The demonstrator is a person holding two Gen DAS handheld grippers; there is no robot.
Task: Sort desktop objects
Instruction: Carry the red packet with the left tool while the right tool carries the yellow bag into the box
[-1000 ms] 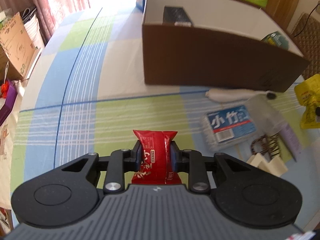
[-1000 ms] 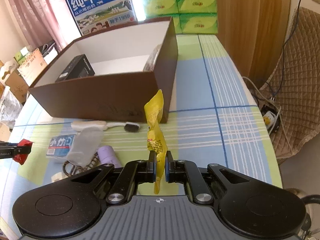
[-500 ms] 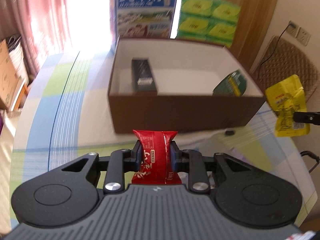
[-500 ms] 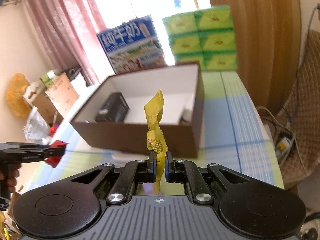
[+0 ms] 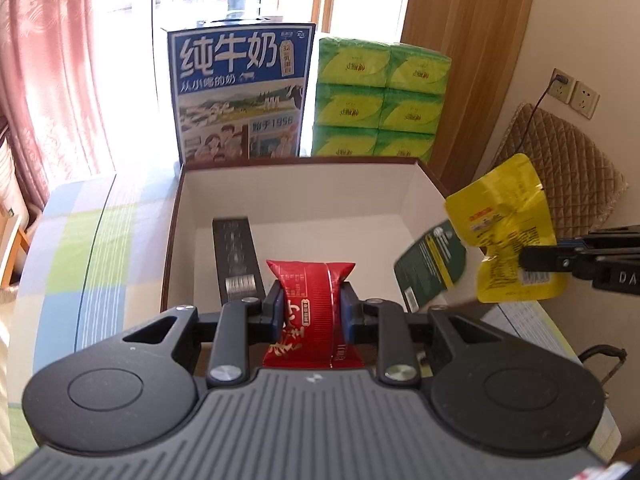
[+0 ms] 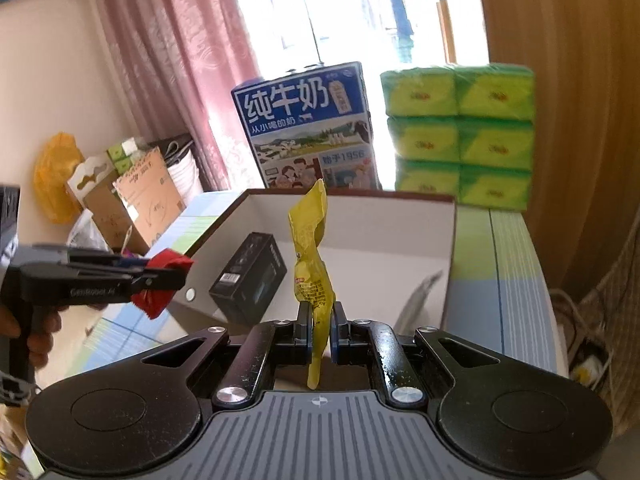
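Packets both in hand, poised at the box.
Your left gripper clamps the red packet, your right gripper pinches the yellow packet. Black case and green packet already inside; two drops left.

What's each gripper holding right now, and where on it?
Left gripper: red packet, pinched across its middle. Right gripper: yellow pouch, pinched near its lower end.
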